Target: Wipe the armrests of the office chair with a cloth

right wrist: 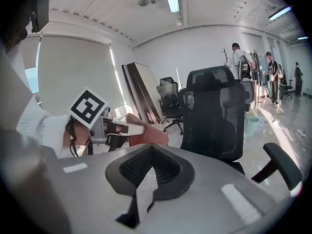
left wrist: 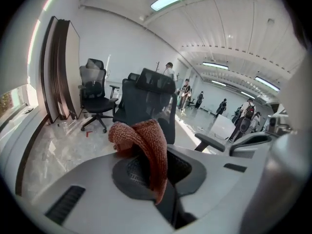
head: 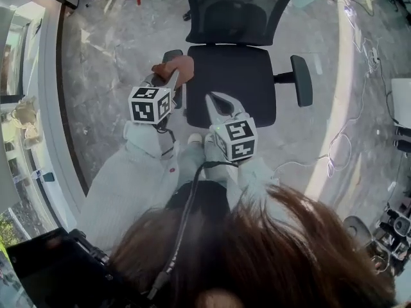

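Right now the left claw [head: 171,77] pinches a rust-coloured knitted cloth [left wrist: 146,140] at the armrest [head: 171,56] by the left edge of the seat [head: 231,76]. It looks soft, light and limp, so it is best held by a bunched fold. The right claw [head: 216,102] is pressed together and empty, over the seat's front edge.

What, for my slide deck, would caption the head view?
Left gripper holds a reddish cloth at one office chair armrest while the right gripper hovers empty near the seat.

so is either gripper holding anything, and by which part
The left gripper pinches the reddish cloth by a fold, the rest bunched beyond its jaws. The right gripper holds nothing.
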{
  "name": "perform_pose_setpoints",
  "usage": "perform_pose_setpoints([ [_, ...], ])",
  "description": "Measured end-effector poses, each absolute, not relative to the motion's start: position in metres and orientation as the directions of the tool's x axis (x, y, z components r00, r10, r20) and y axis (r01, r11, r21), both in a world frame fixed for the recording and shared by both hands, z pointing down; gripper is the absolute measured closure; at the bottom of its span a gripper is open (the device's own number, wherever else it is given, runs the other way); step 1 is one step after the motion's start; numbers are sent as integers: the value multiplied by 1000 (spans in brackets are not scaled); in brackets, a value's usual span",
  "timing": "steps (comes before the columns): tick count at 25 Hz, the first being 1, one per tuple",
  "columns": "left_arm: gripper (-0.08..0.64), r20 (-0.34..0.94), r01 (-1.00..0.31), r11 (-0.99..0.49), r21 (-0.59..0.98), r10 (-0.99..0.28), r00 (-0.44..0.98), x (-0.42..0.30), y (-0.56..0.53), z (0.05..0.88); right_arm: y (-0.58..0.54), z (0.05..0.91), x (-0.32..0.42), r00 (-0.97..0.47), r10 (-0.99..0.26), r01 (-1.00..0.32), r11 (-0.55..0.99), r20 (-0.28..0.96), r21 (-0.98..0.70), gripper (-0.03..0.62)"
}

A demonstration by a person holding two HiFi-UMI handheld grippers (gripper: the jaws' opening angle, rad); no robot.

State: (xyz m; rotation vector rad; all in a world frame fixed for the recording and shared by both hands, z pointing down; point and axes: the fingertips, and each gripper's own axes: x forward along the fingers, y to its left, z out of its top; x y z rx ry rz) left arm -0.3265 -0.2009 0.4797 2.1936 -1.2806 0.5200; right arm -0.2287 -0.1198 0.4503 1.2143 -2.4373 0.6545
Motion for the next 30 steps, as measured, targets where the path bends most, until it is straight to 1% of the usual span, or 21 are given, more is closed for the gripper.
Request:
perform_pose_setpoints([
  [6, 523, 444, -860, -433, 271, -736, 511, -314, -149, 405, -97, 410, -218, -556, -717, -828, 524, 420, -201, 591],
  [9, 523, 401, -853, -444, 274, -753, 521, -318, -137, 388, -90, 404, -218, -557, -730, -828, 525, 397, -197, 591],
  [12, 523, 387, -845, -460, 272, -752, 534, -317, -124, 383, -81, 398, -207, -566, -736, -822, 537, 372, -190, 591],
  [17, 523, 382, -817, -509, 271, -722, 577, -305, -120, 384, -83, 376, -162, -502, -799, -864, 475, 330, -164, 591],
  [21, 523, 378, -809, -529, 256, -715, 587, -285, -122, 382, -75, 379, -121, -430, -829, -902, 406, 357, -146, 591],
  [25, 523, 368, -811, -537, 230, -724, 584, -246, -125, 376, -66, 390, -71, -398, -850, -917, 354, 344, -186, 591],
  [30, 523, 357, -842, -491, 224, -762, 540, -189, -119, 377, -64, 396, 1, -409, -857, -910, 356, 314, -213, 591],
])
